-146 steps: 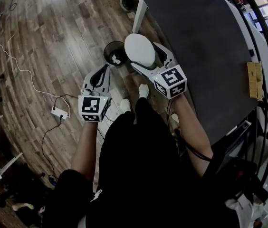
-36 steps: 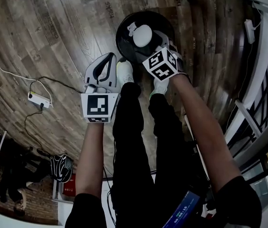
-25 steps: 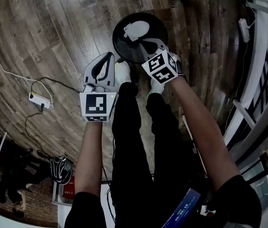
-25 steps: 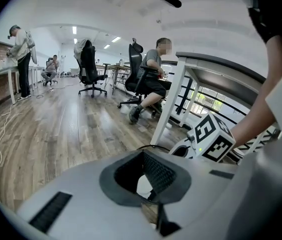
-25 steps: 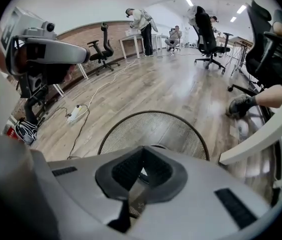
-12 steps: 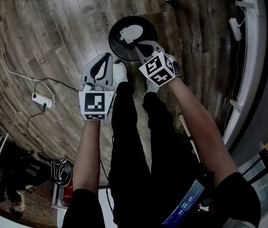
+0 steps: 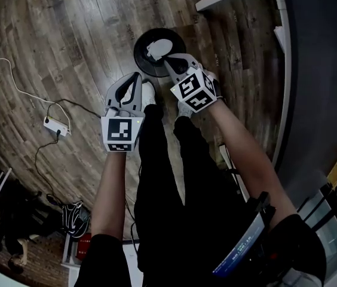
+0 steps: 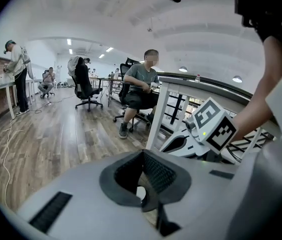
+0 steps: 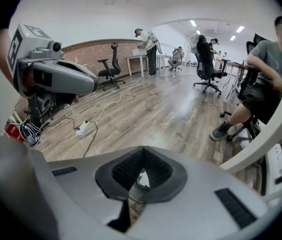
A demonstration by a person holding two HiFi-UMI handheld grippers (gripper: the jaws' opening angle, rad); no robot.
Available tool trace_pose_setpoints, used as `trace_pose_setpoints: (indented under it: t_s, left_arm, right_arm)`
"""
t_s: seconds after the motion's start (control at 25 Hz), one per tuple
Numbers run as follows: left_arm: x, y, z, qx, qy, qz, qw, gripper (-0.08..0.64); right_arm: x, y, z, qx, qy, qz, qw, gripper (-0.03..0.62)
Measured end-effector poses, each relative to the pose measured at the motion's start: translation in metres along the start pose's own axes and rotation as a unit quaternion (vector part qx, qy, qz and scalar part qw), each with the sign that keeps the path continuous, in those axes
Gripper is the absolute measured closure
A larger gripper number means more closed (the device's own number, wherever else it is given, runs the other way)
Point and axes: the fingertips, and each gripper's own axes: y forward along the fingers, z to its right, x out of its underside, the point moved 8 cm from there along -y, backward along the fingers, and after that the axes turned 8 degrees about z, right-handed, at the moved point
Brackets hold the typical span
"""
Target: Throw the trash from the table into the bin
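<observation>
Now, the white trash [image 7: 155, 48] lies down in the round black bin [image 7: 138, 55] on the wooden plank floor [image 7: 67, 34], too small to say which way it runs. Right tool [image 7: 170, 60] hangs above it, pressed together, empty. Left tool [image 7: 135, 78], likewise closed, hangs just beside the bin.

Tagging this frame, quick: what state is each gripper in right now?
Left gripper: closed, nothing between its jaws.
Right gripper: closed, empty.
</observation>
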Motion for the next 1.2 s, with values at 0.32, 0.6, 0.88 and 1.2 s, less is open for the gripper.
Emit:
trace_pose_setpoints:
  t_s: [0.32,0.6,0.88,1.2]
  left_arm:
    - [-0.053,-0.027,0.013,-0.005,0.002,0.023,0.9997,0.551]
    - [-0.097,-0.049,0.035,0.000,0.003,0.042,0.9991,0.551]
    - [-0.141,-0.071,0.051,0.005,0.012,0.054,0.9984,0.551]
    - [-0.192,-0.106,0.068,0.000,0.028,0.076,0.9967,0.551]
  right_arm:
    - [-0.052,-0.052,-0.004,0.013,-0.002,0.032,0.999,0.583]
    - [-0.091,-0.106,-0.012,0.029,0.007,0.069,0.997,0.583]
    - [-0.131,-0.154,-0.011,0.045,0.013,0.099,0.994,0.583]
    - [-0.178,-0.227,-0.023,0.066,0.030,0.167,0.983,0.584]
